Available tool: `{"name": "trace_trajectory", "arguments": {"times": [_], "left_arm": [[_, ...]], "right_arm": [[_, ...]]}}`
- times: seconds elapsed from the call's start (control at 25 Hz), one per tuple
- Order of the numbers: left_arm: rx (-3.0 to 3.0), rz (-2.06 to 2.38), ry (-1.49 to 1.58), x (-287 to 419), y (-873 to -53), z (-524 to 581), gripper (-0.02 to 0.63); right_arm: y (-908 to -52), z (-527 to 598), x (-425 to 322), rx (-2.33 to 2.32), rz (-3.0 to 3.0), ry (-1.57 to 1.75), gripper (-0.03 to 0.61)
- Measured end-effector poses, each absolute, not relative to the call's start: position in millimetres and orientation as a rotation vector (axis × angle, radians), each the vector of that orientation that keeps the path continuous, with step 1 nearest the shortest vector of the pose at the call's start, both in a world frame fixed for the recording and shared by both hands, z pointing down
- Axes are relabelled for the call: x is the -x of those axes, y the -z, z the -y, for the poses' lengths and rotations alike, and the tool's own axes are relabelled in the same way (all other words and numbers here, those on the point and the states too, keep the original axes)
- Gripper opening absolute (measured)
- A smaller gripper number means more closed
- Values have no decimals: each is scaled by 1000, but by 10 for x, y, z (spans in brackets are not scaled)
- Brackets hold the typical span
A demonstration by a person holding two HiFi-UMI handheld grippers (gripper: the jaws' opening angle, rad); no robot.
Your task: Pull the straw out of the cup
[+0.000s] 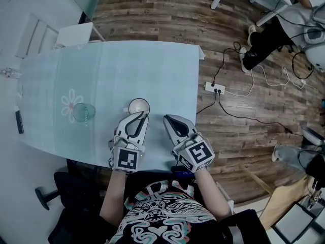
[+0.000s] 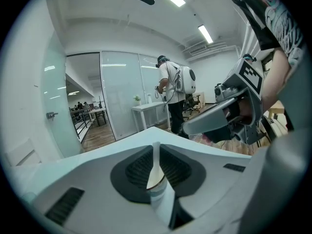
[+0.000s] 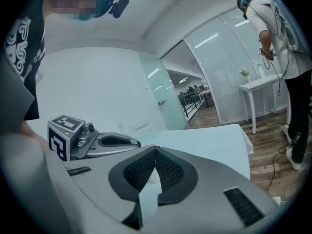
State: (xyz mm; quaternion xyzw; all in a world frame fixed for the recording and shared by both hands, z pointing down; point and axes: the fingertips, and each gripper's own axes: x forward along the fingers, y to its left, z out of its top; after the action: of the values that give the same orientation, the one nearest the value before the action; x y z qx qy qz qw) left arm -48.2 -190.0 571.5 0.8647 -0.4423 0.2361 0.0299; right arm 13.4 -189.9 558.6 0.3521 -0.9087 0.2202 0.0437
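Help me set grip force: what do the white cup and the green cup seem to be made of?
White cup: probably paper; opaque, matt white, thin rim, no shine. Green cup: translucent tinted plastic or glass, can't tell which; the tablecloth shows faintly through its wall, and it looks slightly glossy.
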Motion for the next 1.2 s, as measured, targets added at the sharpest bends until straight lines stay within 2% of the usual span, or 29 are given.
{"name": "trace_trajectory", "arguments": {"times": [1.2], "left_arm": [[-2567,1499,-517,877,-5328,1745,66]], "right_arm": [[-5347,1880,-69,-1130,2840,-720,17]]}}
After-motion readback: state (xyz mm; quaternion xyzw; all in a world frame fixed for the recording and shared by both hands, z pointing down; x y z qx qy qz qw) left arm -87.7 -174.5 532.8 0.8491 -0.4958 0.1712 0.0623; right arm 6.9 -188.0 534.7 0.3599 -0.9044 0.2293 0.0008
